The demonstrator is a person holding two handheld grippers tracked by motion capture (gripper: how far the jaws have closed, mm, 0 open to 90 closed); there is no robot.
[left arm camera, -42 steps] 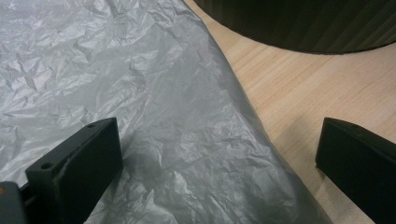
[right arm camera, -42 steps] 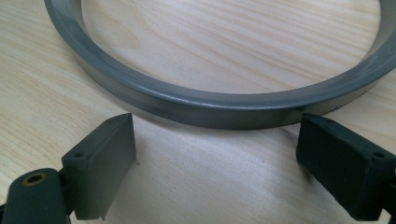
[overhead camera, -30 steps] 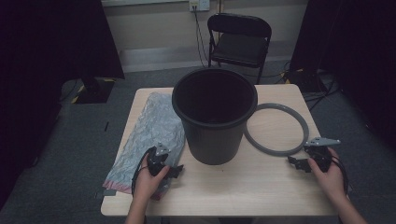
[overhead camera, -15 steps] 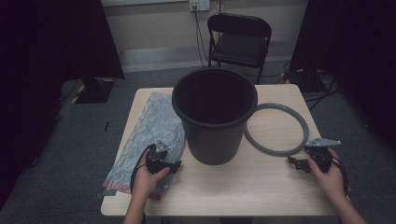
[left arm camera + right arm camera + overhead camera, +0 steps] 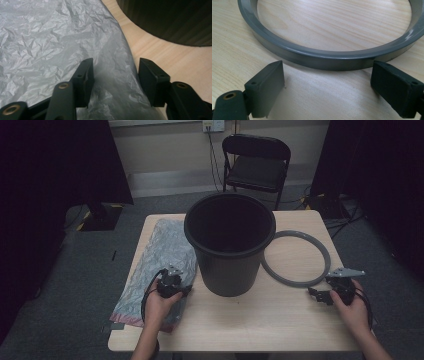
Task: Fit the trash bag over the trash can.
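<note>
Bag pickup under way, left gripper (image 5: pixel 176 285) closing on grey bag (image 5: pixel 159 262) at lower left of the high view.

Left jaws have just been closing and stand half-spread astride a raised fold of bag (image 5: pixel 62 45) near its edge; in the left gripper view the pads (image 5: pixel 86 75) look not yet pressed on the film, so no pinch so far. Bag lies flat on the table (image 5: pixel 260 320) just left of the bucket (image 5: pixel 230 245), probably meant as its liner, hence the grab at the near edge. Right gripper (image 5: pixel 327 294) sits at lower right, jaws spread wide and empty, facing the grey ring (image 5: pixel 317 56) just ahead without touching it, likely waiting to clamp the bag on the rim later.
</note>
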